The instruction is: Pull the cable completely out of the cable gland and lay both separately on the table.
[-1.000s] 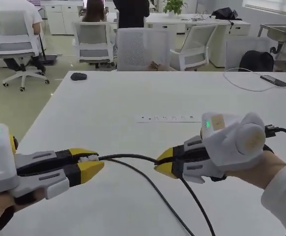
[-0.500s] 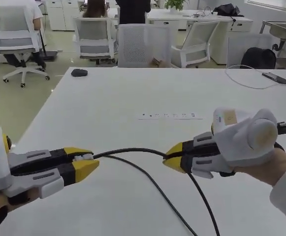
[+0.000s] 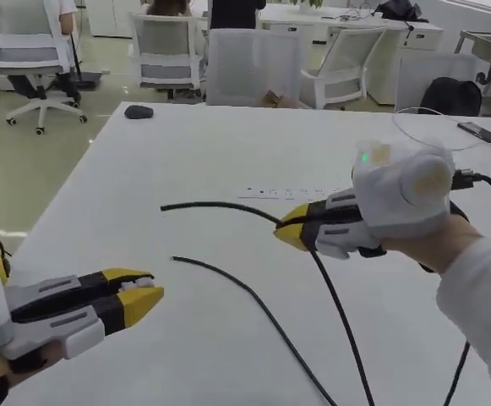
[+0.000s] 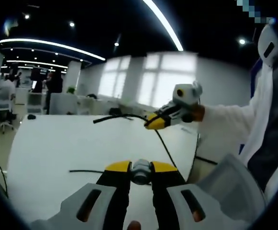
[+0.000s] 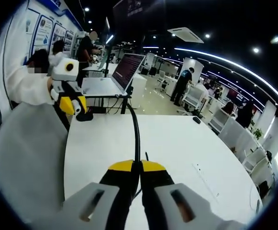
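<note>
My right gripper (image 3: 280,227) is shut on a black cable (image 3: 220,205) and holds it above the white table (image 3: 186,161). The cable's free end points left in the air, clear of everything. In the right gripper view the cable (image 5: 135,129) runs forward out of the shut right gripper (image 5: 138,165). My left gripper (image 3: 148,288) sits low at the left, apart from the cable. Between its yellow tips, in the left gripper view, a small grey-white cable gland (image 4: 141,171) is pinched by the left gripper (image 4: 141,167). A second black strand (image 3: 253,296) lies on the table between the grippers.
A black mouse (image 3: 138,111) lies at the table's far left. At its far right are a phone (image 3: 482,132) and a thin white wire. A flat white strip (image 3: 296,194) lies mid-table. Behind the table are office chairs (image 3: 253,68) and a black bag (image 3: 448,95).
The cable's end has come out from between the left gripper's jaws. My right gripper has drawn up and away with the cable, and the left gripper has dropped back toward me.
</note>
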The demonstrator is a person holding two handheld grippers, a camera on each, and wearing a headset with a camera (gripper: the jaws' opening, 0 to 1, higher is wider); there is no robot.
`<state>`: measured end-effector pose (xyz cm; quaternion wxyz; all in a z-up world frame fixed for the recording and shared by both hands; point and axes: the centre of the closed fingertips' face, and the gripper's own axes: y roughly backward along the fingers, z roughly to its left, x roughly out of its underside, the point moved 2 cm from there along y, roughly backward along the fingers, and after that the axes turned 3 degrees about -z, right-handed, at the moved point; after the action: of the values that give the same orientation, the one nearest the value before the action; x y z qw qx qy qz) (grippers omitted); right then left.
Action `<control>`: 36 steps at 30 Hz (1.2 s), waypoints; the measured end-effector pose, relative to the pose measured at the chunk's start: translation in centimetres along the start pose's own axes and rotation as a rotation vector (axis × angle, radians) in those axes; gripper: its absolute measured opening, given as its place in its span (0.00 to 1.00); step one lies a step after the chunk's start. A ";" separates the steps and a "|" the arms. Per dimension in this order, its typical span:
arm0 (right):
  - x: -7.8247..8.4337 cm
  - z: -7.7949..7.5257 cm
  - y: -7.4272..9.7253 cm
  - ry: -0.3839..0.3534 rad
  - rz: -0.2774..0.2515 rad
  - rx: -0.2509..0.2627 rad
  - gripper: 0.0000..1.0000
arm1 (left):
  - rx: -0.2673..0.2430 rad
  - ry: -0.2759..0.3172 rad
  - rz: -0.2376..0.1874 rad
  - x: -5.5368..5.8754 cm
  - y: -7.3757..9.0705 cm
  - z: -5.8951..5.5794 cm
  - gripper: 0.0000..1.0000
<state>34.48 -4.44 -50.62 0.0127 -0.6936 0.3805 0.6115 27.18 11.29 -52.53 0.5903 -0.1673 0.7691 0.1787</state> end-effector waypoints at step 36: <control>6.7 -8.6 -22.0 -0.261 0.146 -0.132 0.03 | -0.025 0.066 -0.018 0.9 -0.5 1.5 0.17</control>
<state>53.39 3.60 -64.09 -0.0281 -0.5781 0.3840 0.7194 28.44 11.55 -53.82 0.5641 -0.1875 0.7844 0.1772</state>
